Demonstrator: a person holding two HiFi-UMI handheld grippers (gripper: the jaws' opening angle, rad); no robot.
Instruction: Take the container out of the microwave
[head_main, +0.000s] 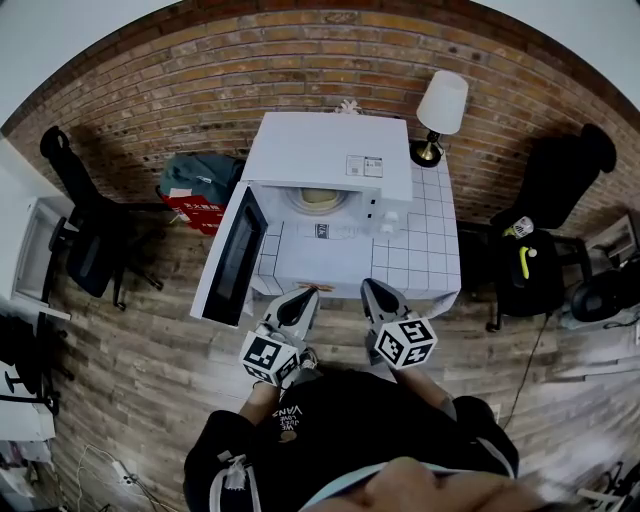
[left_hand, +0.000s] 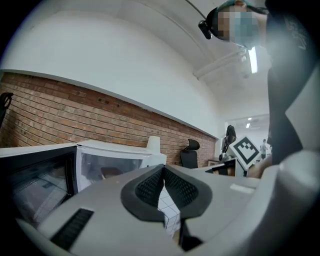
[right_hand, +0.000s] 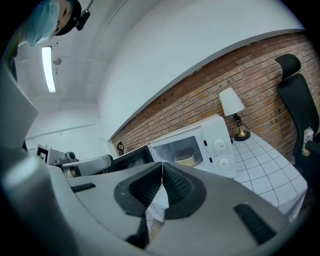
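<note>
A white microwave (head_main: 330, 150) stands on the white-tiled table (head_main: 420, 260), its door (head_main: 232, 255) swung open to the left. Inside sits a cream container (head_main: 320, 198), also seen through the opening in the right gripper view (right_hand: 186, 158) and dimly in the left gripper view (left_hand: 107, 172). My left gripper (head_main: 305, 293) hovers at the table's front edge, level, jaws shut with nothing between them. My right gripper (head_main: 372, 287) is beside it, tilted slightly down, also shut and empty. Both are well short of the microwave opening.
A white-shaded lamp (head_main: 440, 105) stands on the table right of the microwave. A red and grey bag (head_main: 200, 200) lies on the floor left of the door. Black office chairs stand at left (head_main: 85, 230) and right (head_main: 545, 240). A brick wall runs behind.
</note>
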